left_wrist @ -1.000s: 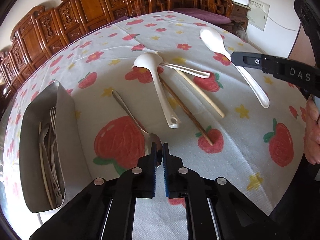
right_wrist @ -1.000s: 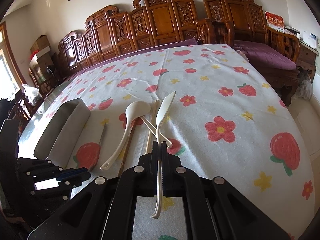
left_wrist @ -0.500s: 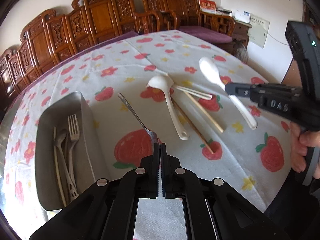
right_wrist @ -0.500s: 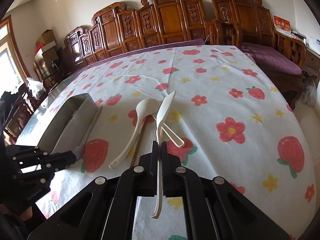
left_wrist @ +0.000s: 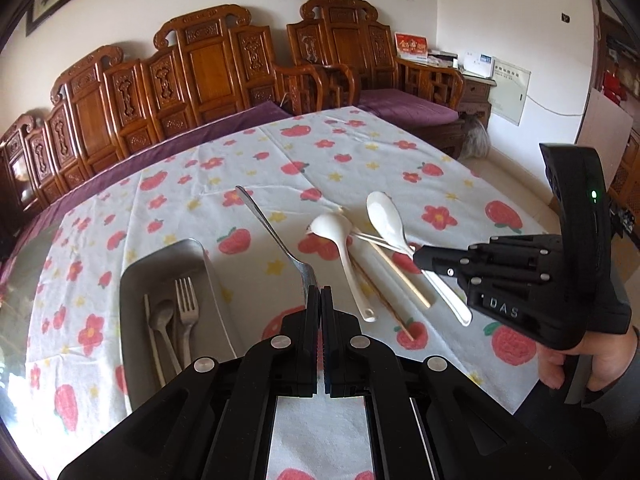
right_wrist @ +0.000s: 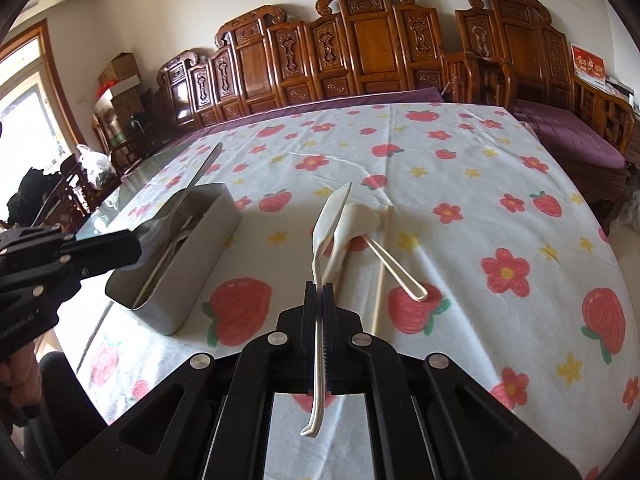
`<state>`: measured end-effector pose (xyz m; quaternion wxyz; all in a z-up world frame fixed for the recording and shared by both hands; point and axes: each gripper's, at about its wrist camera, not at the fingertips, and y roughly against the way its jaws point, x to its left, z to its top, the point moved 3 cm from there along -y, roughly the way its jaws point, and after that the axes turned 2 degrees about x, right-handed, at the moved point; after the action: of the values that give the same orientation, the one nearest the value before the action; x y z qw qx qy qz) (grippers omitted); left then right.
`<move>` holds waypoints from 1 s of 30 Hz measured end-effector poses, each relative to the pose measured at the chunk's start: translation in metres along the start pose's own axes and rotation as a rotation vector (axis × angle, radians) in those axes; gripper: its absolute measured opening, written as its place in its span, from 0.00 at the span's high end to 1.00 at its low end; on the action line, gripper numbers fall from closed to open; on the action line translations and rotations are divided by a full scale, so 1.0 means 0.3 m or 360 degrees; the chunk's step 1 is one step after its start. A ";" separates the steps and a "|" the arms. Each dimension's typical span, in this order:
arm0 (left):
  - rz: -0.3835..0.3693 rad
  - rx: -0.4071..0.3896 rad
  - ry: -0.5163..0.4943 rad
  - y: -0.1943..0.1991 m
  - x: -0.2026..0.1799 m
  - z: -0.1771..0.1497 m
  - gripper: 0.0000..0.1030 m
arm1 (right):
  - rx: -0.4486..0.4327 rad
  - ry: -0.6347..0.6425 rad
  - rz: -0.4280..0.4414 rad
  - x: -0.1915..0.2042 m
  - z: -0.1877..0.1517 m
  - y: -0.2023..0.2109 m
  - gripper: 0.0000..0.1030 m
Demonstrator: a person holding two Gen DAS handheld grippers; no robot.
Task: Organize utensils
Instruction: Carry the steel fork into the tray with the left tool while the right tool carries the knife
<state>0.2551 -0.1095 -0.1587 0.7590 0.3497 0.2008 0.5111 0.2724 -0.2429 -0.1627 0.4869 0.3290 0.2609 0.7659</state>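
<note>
Fork in tray, ladle on table right of tray

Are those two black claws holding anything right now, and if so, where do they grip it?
Yes. The left claw pinches a metal spoon by its bowl end, handle pointing away. The right claw clamps a white spoon around the middle of its handle.

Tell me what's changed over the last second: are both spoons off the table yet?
Yes. The left gripper, shut on the metal spoon, lifted it off the cloth. The right gripper kept the white spoon raised and drifted toward the metal tray. The other utensils stayed put.
</note>
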 end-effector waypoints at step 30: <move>0.0043 0.0162 0.0219 -0.064 0.344 -0.149 1.00 | 0.0049 0.0151 0.0066 0.160 -0.022 -0.035 0.96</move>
<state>0.2787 -0.0049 -0.1976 0.7177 0.3547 0.2734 0.5332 0.2585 -0.1952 -0.1624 0.4528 0.3050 0.2885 0.7866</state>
